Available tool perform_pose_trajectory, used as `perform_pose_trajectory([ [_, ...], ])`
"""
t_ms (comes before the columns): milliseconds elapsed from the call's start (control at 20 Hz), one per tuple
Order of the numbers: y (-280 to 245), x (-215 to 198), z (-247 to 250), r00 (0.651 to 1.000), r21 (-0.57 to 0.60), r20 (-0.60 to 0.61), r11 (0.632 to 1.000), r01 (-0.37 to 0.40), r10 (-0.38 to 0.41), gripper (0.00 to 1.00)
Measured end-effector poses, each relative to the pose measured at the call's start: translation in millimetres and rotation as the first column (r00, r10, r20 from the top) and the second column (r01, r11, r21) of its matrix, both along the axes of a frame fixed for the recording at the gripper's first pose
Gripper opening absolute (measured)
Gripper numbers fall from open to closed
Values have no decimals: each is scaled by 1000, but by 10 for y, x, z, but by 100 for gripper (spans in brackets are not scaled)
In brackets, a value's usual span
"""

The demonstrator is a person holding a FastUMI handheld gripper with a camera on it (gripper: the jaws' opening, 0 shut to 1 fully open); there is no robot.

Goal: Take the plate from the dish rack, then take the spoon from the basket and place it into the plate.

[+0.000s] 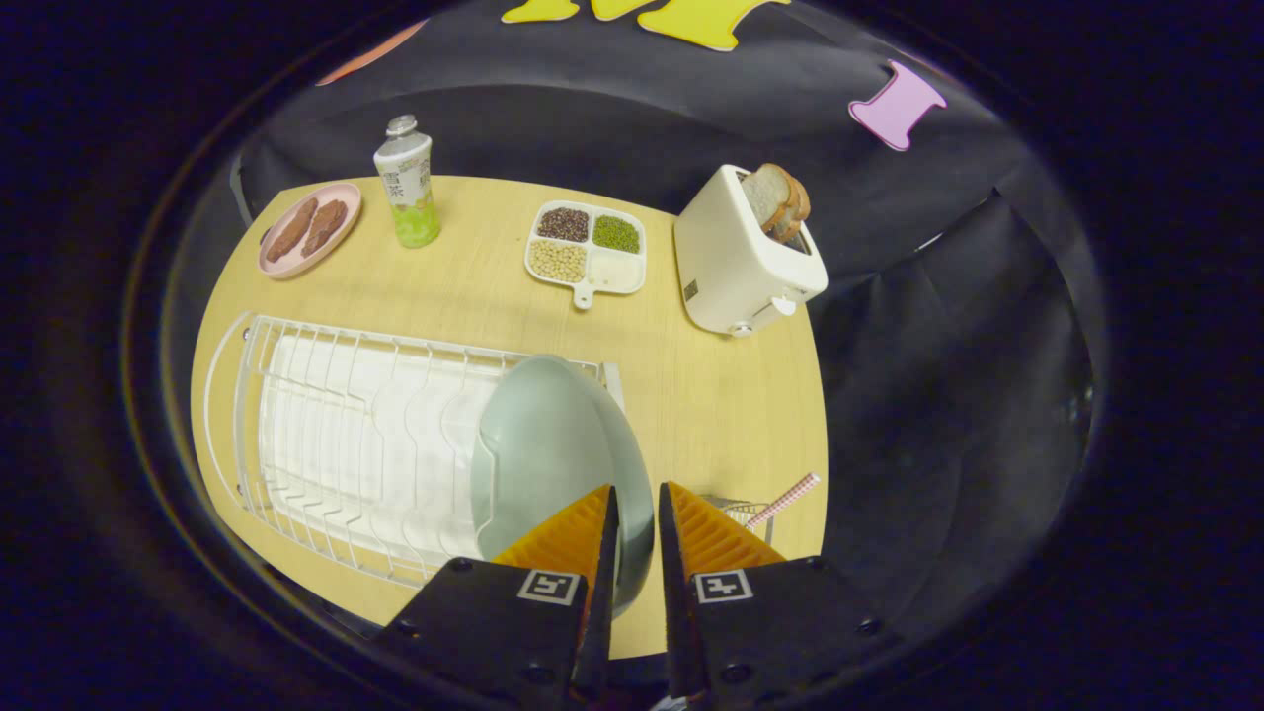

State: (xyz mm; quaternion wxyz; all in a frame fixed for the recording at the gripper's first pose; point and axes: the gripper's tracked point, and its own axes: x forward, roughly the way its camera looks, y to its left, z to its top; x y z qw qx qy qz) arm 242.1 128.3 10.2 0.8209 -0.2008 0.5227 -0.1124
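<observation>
Item: gripper (638, 513), hand-held, fingers drawn close together with the rim of the plate (553, 444) pinched in the narrow gap between them; both fingers appear to press on it. Item: plate, pale grey-green, standing on edge at the near right end of the dish rack (336, 434), a white wire rack over a white tray whose other slots are vacant. Item: basket (739, 511), small wire, just beyond the right finger on the wooden table (711, 395), with a pink checked handle (785, 500) sticking out of it (presumably the spoon, though its bowl is hidden). Other stock on the table, well apart from the work: a pink dish (308, 229) with brown pieces, a bottle (408, 183) of green drink, a four-part tray (587, 247) of beans and grains, a white toaster (736, 257) holding bread slices. Step in hand, by judgement: the first, taking the plate from the rack, with the grip made and the plate not clearly free of the wires. Next move calls for a straight lift clear of the wire dividers, then laying the plate flat on open table near the basket before the spoon is fetched.
</observation>
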Motion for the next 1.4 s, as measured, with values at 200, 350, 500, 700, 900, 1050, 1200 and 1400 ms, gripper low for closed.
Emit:
perform_pose_trajectory([
  [200,78,8,16,999,-38,40,999,4,-3,18],
  [350,154,-26,23,997,-100,73,995,-2,9,17],
  [500,235,-49,44,995,-138,104,990,12,3,17],
  [700,320,-78,100,987,-184,161,982,39,-9,17],
  [900,395,-92,214,974,-263,224,964,34,27,17],
  [1050,425,-138,282,964,-292,262,956,38,42,17],
  [1200,338,-187,354,954,-286,297,957,53,36,17],
  [1400,237,-314,462,939,-247,340,968,42,46,17],
])
